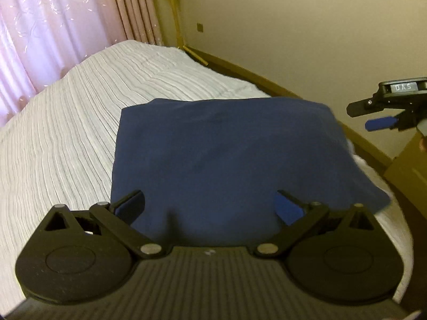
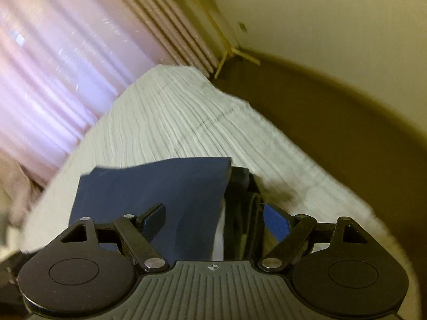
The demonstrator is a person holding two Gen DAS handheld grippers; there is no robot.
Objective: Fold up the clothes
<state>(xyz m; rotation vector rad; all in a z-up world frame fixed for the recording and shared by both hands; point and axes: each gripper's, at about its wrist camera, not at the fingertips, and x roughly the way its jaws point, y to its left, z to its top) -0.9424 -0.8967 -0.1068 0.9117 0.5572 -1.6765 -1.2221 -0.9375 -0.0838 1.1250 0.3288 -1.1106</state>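
A folded navy blue garment [image 1: 226,154] lies flat on the white ribbed bedspread [image 1: 66,133]. My left gripper [image 1: 210,205] is open and empty, hovering over the garment's near edge. My right gripper [image 2: 213,216] is open and empty, above the garment's right end [image 2: 160,186], where a dark folded edge [image 2: 242,213] shows. The right gripper also shows in the left wrist view [image 1: 373,114] at the far right, off the bed's side, jaws apart.
Pink curtains [image 1: 53,26] hang behind the bed on the left. A cream wall [image 1: 293,40] and brown floor strip [image 2: 320,101] run along the bed's right side. A cardboard box [image 1: 408,170] stands by the right edge.
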